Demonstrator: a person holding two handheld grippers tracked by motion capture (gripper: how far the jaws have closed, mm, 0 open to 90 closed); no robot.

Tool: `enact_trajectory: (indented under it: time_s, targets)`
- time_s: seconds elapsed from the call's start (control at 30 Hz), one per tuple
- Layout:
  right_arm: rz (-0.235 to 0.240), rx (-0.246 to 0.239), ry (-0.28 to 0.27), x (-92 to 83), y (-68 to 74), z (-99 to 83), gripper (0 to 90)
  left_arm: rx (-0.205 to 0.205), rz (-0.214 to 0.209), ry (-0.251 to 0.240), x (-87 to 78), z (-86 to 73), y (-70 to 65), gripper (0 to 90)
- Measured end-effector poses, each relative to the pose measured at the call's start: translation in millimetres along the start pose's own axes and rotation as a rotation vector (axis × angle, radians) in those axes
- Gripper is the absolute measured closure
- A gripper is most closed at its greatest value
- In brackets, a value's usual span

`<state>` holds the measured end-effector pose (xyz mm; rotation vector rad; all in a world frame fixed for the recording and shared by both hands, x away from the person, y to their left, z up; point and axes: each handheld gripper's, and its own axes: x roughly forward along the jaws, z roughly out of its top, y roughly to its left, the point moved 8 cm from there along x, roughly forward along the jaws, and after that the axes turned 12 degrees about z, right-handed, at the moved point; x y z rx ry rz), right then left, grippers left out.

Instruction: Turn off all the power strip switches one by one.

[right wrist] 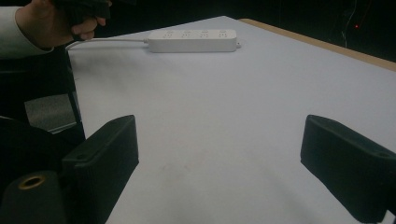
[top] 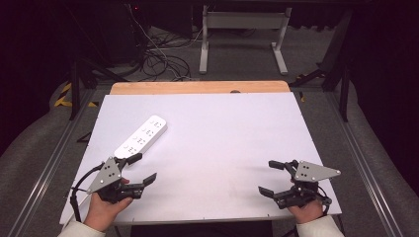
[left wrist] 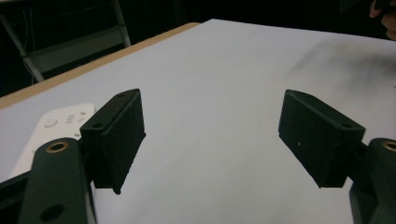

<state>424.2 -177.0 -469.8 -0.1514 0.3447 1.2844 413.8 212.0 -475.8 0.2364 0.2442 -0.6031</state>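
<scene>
A white power strip [top: 141,137] lies flat on the white desk [top: 222,148], at about ten o'clock from the desk's middle, its length slanting from seven o'clock up toward one o'clock; its sockets face up and, in the right gripper view, a pale cord [right wrist: 107,42] leaves its end toward the person's left hand [right wrist: 56,21]; the left claw [top: 142,167] sits at the near left corner of the desk, released, its jaws spread wide with only bare desk between them, the upper jaw just beside the strip's near end, though whether they touch cannot be told; the right claw [top: 271,177] rests at the near right corner, at about four o'clock, likewise released and holding nothing, well apart from the strip.
</scene>
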Motion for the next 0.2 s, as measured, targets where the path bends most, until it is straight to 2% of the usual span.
enact_trajectory:
  time_s: [0.1, 0.2]
  targets:
    - [0.0, 0.004, 0.002, 0.4, -0.7, -0.5, 12.0, 0.007, 0.0, 0.039, 0.9, -11.3, -0.6, 23.4]
    - [0.001, 0.009, 0.004, 0.8, -1.2, -0.8, 11.9, -0.055, -0.02, 0.05, 0.7, -12.1, 1.1, 22.9]
